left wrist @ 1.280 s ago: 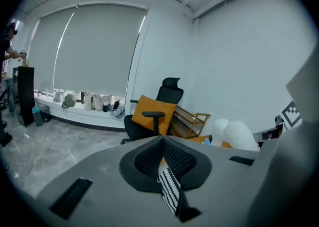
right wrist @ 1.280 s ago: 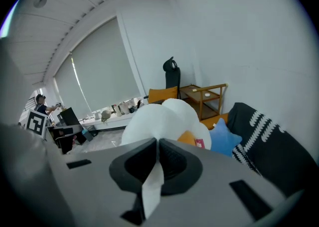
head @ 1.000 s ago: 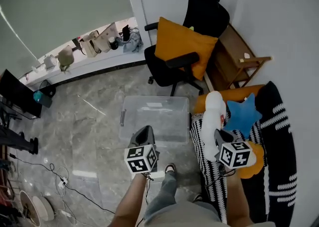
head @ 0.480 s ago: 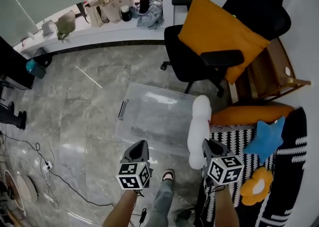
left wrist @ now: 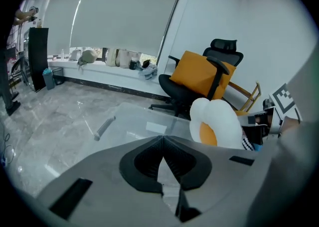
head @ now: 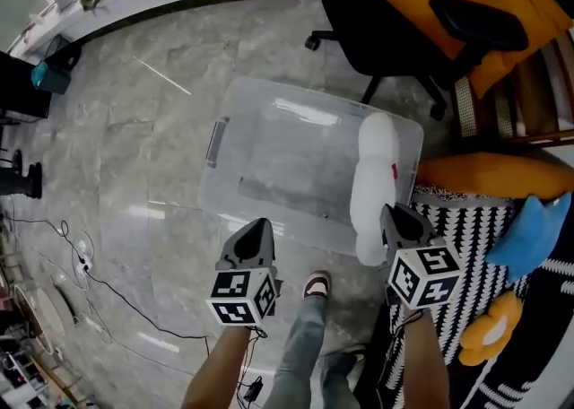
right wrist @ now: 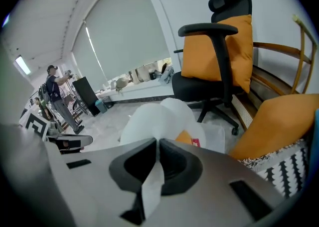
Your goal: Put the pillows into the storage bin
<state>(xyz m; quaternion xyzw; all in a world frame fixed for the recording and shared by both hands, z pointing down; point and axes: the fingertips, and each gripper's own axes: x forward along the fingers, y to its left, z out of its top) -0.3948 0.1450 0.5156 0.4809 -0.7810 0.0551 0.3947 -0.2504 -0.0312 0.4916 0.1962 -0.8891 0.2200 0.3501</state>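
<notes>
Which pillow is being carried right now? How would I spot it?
Find the clear bin in the middle of the grey floor. Over its right edge a pillow hangs from the right gripper. It is the only white one, with an orange centre; beside it lie an orange pillow and a blue star.

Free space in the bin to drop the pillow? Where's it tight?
The bin looks bare from its handle across to the white pillow, which the right gripper holds over its right end. The floor left of it is bare too. Tight on the right: orange cushion, blue star and chair.
</notes>
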